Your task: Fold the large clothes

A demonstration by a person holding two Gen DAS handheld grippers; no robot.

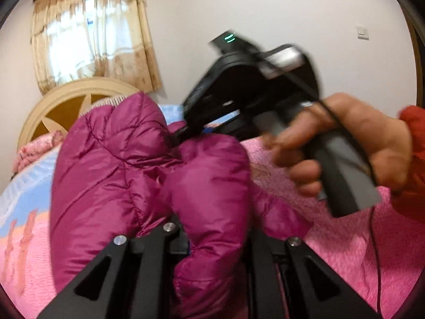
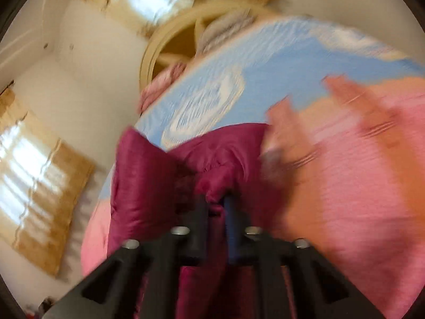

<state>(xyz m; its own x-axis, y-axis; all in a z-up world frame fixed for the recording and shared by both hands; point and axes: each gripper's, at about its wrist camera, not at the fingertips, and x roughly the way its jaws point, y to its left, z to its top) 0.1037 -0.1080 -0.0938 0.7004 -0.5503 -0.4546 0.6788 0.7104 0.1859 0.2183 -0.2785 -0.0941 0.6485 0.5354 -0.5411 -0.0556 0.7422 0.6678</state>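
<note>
Left gripper (image 1: 212,239): jaws pinched on a bunched fold of the magenta puffer jacket (image 1: 148,175). Right gripper (image 2: 216,212): jaws clamped on the same jacket. The garment is held raised above the pink and blue bedspread (image 2: 345,186). A cream headboard (image 1: 66,106) is noted behind.

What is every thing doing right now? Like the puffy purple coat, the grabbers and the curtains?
Shiny magenta quilted puffer jacket: bunched up, lifted off the bed, pinched in both grippers.
Left gripper: shut on the jacket.
Right gripper: shut on a jacket fold, blurred.
Pink and blue fuzzy blanket: spread on the bed.
Beige patterned curtains: drawn across the window, light coming through.
</note>
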